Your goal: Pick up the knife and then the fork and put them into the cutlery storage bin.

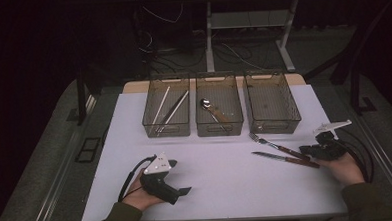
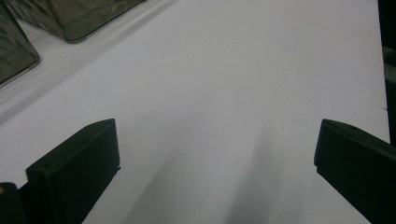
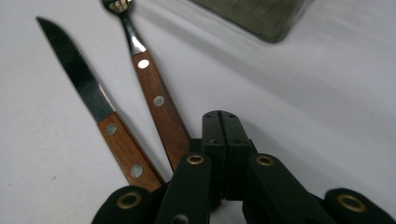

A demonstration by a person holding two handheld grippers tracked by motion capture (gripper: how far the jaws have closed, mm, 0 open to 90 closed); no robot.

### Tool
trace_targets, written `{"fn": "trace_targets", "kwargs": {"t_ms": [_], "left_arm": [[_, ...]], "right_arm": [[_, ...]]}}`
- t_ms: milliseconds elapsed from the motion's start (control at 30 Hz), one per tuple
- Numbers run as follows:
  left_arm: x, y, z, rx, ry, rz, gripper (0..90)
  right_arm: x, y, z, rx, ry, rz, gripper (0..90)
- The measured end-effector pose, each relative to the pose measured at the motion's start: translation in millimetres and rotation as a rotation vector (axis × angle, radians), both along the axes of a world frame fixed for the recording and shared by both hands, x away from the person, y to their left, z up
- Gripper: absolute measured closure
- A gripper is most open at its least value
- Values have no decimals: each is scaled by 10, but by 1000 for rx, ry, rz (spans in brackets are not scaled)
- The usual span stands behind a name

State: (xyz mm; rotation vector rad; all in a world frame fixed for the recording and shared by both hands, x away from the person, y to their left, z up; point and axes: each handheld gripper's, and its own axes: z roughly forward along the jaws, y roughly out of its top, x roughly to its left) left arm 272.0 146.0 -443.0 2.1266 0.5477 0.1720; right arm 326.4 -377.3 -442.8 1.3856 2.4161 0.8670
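Black right tongs [image 3: 221, 122] are closed on nothing, right next to the fork [image 3: 154, 95] and knife [image 3: 91, 95], ready to sort them. Left tongs [image 2: 215, 154] wait open over bare table [image 2: 224, 70]. Three bins [image 1: 219, 112] stand behind.

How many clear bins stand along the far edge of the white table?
3: left bin holding chopsticks, middle bin holding a spoon, right bin seemingly empty.
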Motion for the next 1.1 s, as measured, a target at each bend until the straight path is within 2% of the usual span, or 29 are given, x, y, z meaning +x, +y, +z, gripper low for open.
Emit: {"fn": "trace_targets", "kwargs": {"t_ms": [233,667,833,933,1000,1100], "left_arm": [[-10,-18,-9,-23,7,15,0],[-12,-19,-7,-22,6,12,0],[-15,-23,-8,-22,5,13,0],[-14,-20,-7,-22,6,12,0],[-11,-22,-9,-18,7,11,0],[-13,-25,-10,-17,8,10,0]], "right_arm": [[-105,62,10,-9,8,39,900],[-285,187,29,-11,29,101,900],[-317,221,49,-28,31,116,900],[-316,188,153,-15,-4,100,865],[-330,182,248,22,6,108,818],[-374,268,315,30,6,137,798]]}}
